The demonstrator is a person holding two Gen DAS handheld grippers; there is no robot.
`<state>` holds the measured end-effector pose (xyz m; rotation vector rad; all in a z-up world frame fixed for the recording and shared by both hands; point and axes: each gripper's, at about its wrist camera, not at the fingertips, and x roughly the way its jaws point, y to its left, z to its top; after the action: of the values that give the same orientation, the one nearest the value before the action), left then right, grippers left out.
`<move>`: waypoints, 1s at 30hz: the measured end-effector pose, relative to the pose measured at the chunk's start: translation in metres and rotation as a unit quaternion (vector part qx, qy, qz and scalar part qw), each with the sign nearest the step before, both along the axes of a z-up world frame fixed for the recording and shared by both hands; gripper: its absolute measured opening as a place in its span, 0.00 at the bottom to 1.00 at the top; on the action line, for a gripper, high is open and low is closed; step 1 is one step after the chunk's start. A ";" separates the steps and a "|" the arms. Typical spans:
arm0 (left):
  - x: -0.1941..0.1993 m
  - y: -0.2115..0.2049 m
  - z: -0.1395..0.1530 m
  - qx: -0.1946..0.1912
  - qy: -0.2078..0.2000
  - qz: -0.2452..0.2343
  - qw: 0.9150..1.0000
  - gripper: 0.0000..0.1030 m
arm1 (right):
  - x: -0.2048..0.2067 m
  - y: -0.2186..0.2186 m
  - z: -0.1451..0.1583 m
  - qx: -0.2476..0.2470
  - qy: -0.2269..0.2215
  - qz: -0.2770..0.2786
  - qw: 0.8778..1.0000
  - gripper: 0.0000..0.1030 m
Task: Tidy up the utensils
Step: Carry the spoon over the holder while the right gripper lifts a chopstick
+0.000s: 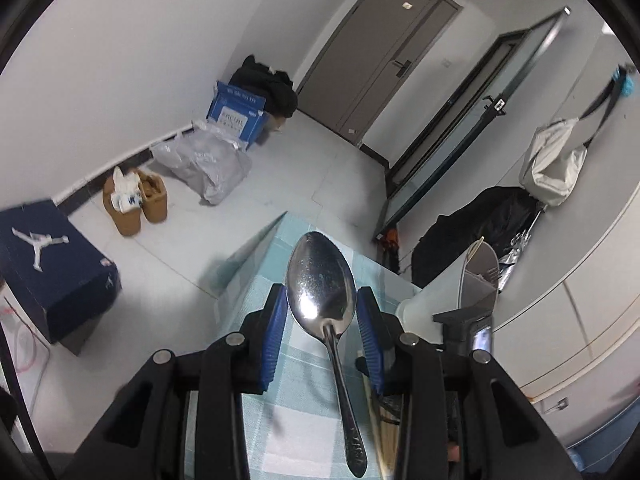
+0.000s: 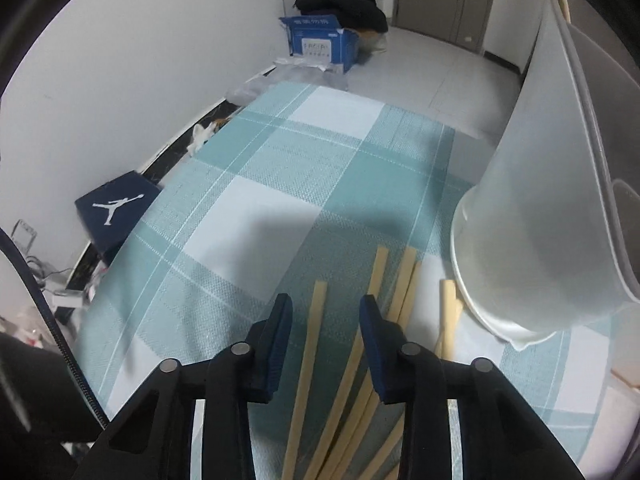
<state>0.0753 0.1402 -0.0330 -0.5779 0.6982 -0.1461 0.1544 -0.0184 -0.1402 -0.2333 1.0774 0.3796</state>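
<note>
One teal-checked tablecloth (image 2: pixel 280 184) (white tiled floor (image 1: pixel 288 176) beyond).

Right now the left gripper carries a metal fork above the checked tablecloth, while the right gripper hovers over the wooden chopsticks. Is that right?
Not quite: the left wrist view shows a metal spoon, not a fork, between the left gripper's fingers. The right gripper does hover over the wooden chopsticks on the checked tablecloth.
</note>
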 end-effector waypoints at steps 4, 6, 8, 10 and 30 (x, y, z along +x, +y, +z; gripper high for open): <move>-0.004 -0.001 0.004 0.024 -0.005 0.008 1.000 0.30 | -0.004 0.008 -0.003 -0.008 -0.010 0.026 1.000 0.07; -0.006 -0.003 0.006 0.028 -0.011 0.006 1.000 0.30 | -0.005 0.007 -0.001 0.007 -0.009 0.028 1.000 0.06; -0.007 -0.005 0.006 0.036 -0.012 0.009 0.999 0.30 | -0.003 0.003 0.004 0.030 -0.007 0.019 0.999 0.06; -0.007 -0.007 0.006 0.038 -0.011 0.007 0.999 0.30 | -0.001 -0.006 0.013 0.061 -0.013 0.005 0.998 0.06; -0.021 -0.072 0.048 0.082 -0.044 -0.039 0.995 0.30 | -0.093 -0.117 0.127 0.245 -0.200 -0.056 0.947 0.05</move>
<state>0.0543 0.0682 0.0146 -0.3844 0.6404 -0.1829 0.0616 -0.1355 -0.0132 0.1905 0.5670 0.4614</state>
